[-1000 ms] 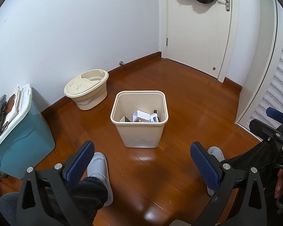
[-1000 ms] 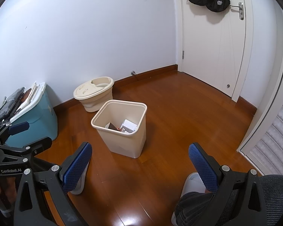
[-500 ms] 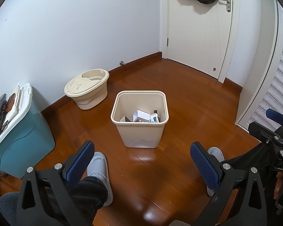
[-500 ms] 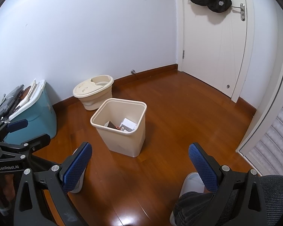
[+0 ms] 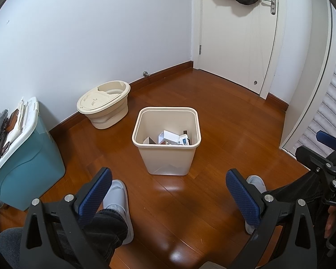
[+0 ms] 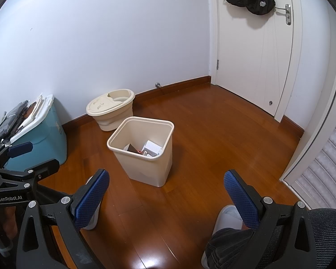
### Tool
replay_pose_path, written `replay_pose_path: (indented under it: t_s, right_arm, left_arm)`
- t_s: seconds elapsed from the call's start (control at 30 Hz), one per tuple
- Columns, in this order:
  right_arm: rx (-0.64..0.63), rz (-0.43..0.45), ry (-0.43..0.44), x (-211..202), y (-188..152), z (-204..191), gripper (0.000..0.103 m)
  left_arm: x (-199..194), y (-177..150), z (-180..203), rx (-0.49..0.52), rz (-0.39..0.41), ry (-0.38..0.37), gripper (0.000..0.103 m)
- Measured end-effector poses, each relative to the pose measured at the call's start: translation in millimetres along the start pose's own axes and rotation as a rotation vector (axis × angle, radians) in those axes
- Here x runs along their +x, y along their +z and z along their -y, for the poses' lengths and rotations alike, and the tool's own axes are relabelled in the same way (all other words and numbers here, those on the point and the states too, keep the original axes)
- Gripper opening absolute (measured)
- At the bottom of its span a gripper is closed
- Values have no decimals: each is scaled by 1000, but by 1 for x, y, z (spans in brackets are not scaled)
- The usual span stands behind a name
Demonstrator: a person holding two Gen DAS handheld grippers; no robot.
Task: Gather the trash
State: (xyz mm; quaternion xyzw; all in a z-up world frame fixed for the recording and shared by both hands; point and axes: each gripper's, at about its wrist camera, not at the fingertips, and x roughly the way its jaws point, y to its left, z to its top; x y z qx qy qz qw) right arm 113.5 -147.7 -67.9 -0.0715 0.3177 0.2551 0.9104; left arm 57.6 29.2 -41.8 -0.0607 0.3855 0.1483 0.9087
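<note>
A beige square waste bin (image 5: 168, 157) stands on the wooden floor ahead of me; it also shows in the right wrist view (image 6: 145, 170). Inside it lie white boxes and other trash (image 5: 171, 137), also in the right wrist view (image 6: 151, 148). My left gripper (image 5: 168, 192) is open and empty, held above the floor just short of the bin. My right gripper (image 6: 165, 190) is open and empty, to the right of the bin. Each gripper shows at the edge of the other's view.
A round beige lidded tub (image 5: 104, 103) sits by the wall behind the bin. A teal storage box (image 5: 22, 157) with items on its lid stands at the left. A white door (image 5: 242, 33) with hanging black bags is at the back right. My slippered feet (image 5: 118, 197) rest below.
Both views have drifted slightly; the bin sits almost where it was. Both grippers stay open and empty.
</note>
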Motion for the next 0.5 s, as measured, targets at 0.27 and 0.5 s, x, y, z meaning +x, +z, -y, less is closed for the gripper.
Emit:
replay_pose_path:
  t_s: [0.27,0.5]
  right_arm:
    - [-2,-1,3,0,1,1,103]
    - [-4,-1,4,1,2,3,103]
  left_arm:
    - [-4,-2,7,29,33,-26,103]
    - [0,0,7,17,7,-17,103]
